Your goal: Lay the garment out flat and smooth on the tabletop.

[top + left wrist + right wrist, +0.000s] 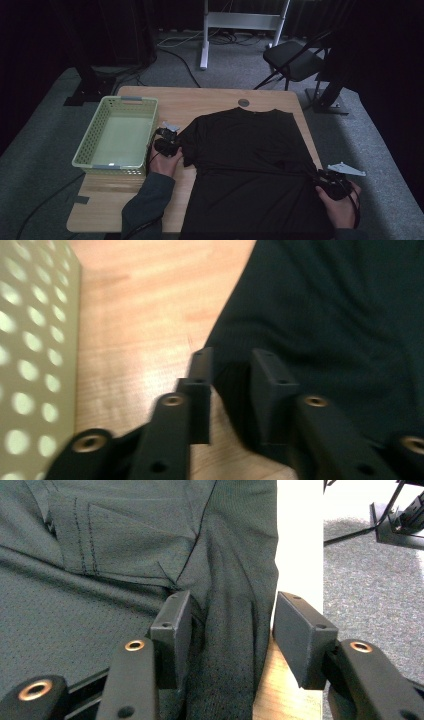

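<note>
High view: black t-shirt [250, 165] flat on table [210, 100], right of basket [120, 135], folding under way. Left gripper [230, 365] at sleeve edge nearest basket, jaws part open, fabric edge between, not pinched. Right gripper [230, 620] at shirt's far side from basket, jaws wide, fabric fold between, unclamped. Advice: close both on cloth alone, clear of tabletop, lift evenly, keep fold straight.
</note>
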`<state>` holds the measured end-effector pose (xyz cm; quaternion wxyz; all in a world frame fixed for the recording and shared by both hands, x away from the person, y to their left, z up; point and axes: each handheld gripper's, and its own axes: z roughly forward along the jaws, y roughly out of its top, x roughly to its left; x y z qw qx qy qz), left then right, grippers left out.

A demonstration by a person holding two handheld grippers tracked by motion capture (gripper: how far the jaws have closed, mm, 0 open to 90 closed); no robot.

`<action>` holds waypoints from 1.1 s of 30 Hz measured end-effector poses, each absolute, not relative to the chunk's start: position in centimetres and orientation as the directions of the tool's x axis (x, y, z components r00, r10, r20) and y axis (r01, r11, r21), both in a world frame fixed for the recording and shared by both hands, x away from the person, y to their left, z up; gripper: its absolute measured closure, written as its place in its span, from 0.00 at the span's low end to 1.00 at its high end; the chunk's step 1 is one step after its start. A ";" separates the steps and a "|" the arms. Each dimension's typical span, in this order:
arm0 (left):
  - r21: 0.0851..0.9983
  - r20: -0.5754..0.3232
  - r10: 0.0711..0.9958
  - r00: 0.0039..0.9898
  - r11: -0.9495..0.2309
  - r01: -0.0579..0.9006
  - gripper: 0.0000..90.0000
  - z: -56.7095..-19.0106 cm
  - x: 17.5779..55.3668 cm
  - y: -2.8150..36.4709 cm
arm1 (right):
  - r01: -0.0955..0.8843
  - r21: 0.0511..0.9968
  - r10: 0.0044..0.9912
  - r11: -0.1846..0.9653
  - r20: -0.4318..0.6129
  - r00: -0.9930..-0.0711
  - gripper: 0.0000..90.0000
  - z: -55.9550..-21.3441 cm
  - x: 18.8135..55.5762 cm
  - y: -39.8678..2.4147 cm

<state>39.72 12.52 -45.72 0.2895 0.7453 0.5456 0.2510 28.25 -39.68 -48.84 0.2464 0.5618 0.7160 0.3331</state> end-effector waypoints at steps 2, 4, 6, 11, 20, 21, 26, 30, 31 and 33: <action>0.722 0.028 0.953 0.303 -0.229 0.652 0.70 -45.5 39.6 12.5 | 0.640 0.754 0.969 0.147 0.021 -0.247 0.55 -48.8 28.3 -39.7; 0.726 0.003 0.942 0.335 -0.233 0.647 0.67 -45.5 39.6 12.3 | 0.641 0.754 0.969 0.146 0.021 -0.246 0.55 -48.8 28.3 -39.7; 0.723 -0.002 0.933 0.361 -0.248 0.645 0.66 -45.6 39.5 11.9 | 0.640 0.754 0.969 0.146 0.021 -0.246 0.55 -48.8 28.3 -39.7; 0.683 0.010 0.926 0.378 -0.283 0.673 0.64 -46.8 39.9 11.2 | 0.640 0.754 0.969 0.146 0.021 -0.246 0.55 -48.8 28.3 -39.7; 0.667 0.087 0.949 0.303 -0.281 0.690 0.66 -47.1 40.6 12.0 | 0.641 0.754 0.969 0.146 0.021 -0.246 0.55 -48.8 28.2 -39.7; 0.664 0.079 0.953 0.294 -0.270 0.698 0.66 -47.0 40.7 12.3 | 0.641 0.754 0.969 0.145 0.022 -0.246 0.55 -48.8 28.2 -39.7; 0.685 0.020 0.942 0.335 -0.257 0.682 0.65 -46.3 40.0 12.4 | 0.641 0.754 0.969 0.146 0.021 -0.246 0.54 -48.8 28.3 -39.7; 0.669 0.021 0.923 0.385 -0.299 0.680 0.65 -46.5 39.4 11.7 | 0.645 0.750 0.969 0.147 0.022 -0.246 0.54 -48.8 28.3 -39.6; 0.663 0.024 0.921 0.388 -0.305 0.683 0.65 -46.6 39.3 11.6 | 0.646 0.749 0.968 0.149 0.021 -0.248 0.54 -48.8 28.3 -39.6; 0.650 0.025 0.922 0.386 -0.308 0.695 0.65 -47.0 39.5 11.6 | 0.653 0.742 0.967 0.156 0.019 -0.252 0.55 -48.6 28.3 -39.6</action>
